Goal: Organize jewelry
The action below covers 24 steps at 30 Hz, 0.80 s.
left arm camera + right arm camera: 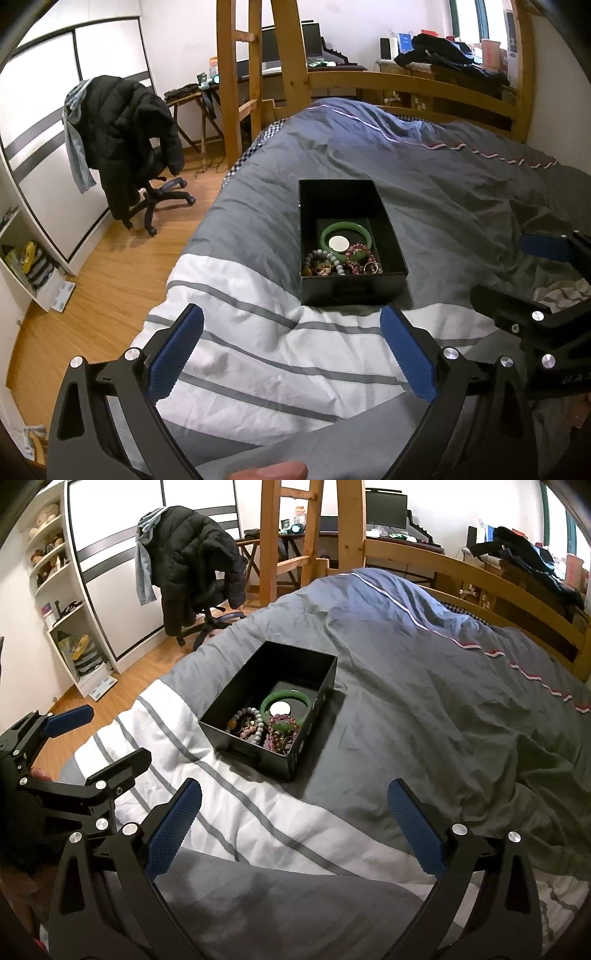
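Jewelry already heaped in black box (352, 236) on the bed (424, 177), green bangle (345, 236) over bead bracelets (258, 727); left tongs (291, 354) and right tongs (295, 827) both spread, empty; little left

One open black rectangular box (352, 236) sits on one grey and white striped duvet (258, 354). The box holds one green jade-like bangle (345, 229), one round white disc (338, 243) inside that bangle, and several beaded bracelets (341, 260) heaped at its near end; the exact bracelet count cannot be determined because the strands overlap. Two black grippers with blue textured pads are present: one left gripper (291, 354) and one right gripper (295, 830). One black office chair (210, 602) carries one black padded jacket (195, 557).
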Each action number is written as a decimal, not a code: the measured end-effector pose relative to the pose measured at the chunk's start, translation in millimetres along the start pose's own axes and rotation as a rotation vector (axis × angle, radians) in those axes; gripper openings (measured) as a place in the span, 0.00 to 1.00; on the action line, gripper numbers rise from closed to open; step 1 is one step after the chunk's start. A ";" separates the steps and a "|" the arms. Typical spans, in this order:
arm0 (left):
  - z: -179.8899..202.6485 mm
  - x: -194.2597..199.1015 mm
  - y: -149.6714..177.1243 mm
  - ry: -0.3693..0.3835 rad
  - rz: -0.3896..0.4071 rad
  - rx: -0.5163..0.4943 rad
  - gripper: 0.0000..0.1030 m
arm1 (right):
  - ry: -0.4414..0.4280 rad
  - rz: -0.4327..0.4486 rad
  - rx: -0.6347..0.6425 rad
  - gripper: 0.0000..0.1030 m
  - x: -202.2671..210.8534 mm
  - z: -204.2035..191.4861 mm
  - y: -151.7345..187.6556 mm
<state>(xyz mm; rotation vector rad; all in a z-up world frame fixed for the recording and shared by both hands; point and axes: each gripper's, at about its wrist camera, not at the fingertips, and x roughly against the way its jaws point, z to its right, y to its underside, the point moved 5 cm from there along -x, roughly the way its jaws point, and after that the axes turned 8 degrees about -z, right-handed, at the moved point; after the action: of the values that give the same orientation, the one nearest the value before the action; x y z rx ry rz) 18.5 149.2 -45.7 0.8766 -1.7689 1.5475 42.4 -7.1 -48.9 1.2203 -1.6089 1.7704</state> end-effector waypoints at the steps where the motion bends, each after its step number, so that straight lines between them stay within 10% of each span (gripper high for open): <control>1: -0.8 0.7 0.1 0.004 0.001 0.004 0.92 | 0.000 0.000 -0.003 0.96 0.0 1.1 0.0; 24: 0.2 -0.5 1.7 0.012 -0.007 -0.005 0.93 | 0.000 0.000 -0.009 0.96 0.2 4.0 -1.5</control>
<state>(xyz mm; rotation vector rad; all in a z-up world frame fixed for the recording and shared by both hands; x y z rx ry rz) 17.5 149.2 -47.1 0.8684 -1.7587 1.5405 44.7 -10.7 -48.2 1.2160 -1.6159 1.7611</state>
